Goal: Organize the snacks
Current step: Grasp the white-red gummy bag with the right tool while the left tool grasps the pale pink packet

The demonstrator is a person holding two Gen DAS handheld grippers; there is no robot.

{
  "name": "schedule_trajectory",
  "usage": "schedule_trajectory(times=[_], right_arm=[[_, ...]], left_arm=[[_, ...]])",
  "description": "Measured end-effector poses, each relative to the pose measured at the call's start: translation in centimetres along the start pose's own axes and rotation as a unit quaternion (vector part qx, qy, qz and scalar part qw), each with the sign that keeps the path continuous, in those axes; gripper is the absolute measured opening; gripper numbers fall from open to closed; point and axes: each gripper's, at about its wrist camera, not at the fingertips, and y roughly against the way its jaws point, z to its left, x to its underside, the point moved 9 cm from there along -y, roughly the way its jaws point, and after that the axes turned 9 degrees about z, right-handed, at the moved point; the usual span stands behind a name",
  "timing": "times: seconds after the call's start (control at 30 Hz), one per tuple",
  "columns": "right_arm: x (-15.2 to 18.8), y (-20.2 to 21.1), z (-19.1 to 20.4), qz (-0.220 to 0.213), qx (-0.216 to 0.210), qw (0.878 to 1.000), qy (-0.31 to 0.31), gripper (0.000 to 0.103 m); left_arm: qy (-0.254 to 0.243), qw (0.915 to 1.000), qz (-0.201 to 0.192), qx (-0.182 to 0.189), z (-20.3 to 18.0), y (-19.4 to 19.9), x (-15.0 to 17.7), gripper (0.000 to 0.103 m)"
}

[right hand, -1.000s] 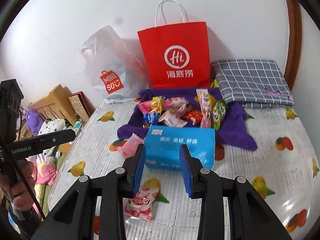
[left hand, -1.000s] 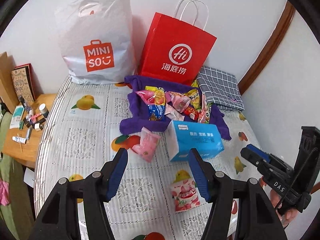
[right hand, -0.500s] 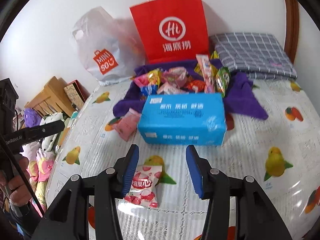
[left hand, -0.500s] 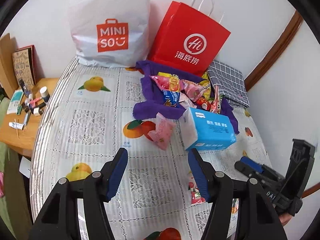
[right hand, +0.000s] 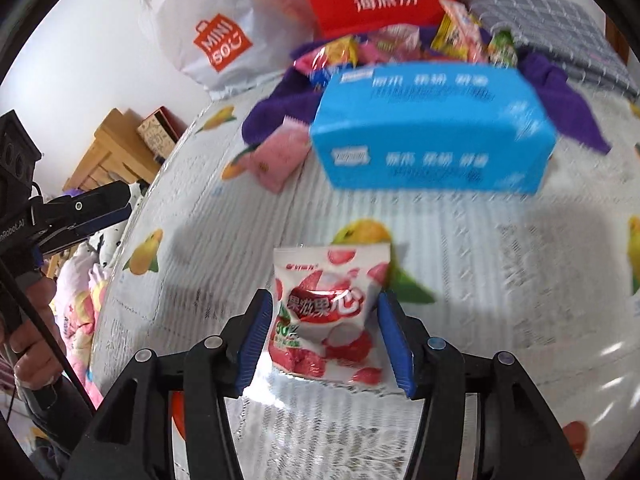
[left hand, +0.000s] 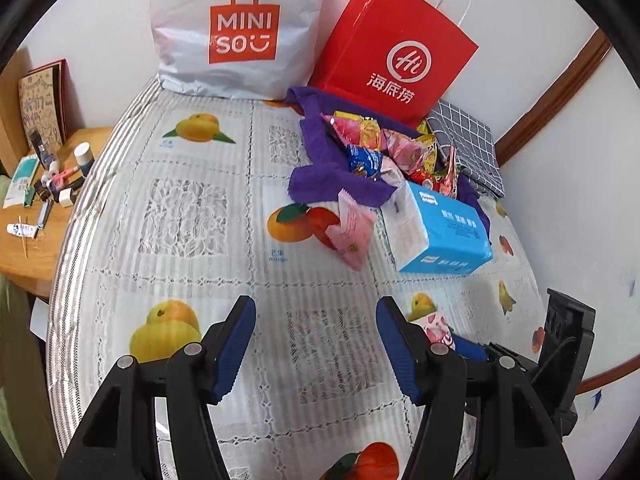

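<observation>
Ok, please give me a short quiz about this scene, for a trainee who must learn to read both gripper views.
1. True or false: the white and red snack packet lies between the fingers of the right gripper, whose jaws are opening.
2. Which thing stands farthest back, against the wall? A) the blue tissue pack B) the red paper bag C) the pink packet
3. Fill in: the heap of snacks lies on a ____ cloth.

Key: 1 true; 2 B; 3 purple.
</observation>
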Motion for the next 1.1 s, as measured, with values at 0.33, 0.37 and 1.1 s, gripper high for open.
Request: schedule_trajectory(times=[0.33,0.37,1.1], right_arm=[[0.3,-1.2,1.9,-0.051,0.148,0.985,0.072,0.056],[0.5,-1.1,1.8,-0.054,0.147,0.985,0.074,0.054],[-2.4,4.4,-14.9,-0.096,0.248,0.964,-0.027,0.049]], left_arm=[[-0.011,0.9996,0.025,-0.005,0.2,-1.9,1.2,0.060],[-0.013,0.9995,0.027,-0.007,0.2,-2.1,1.2,0.060],[-0.117,0.9881,0.041,-0.091,-4.9,-9.9,-6.0,0.060]])
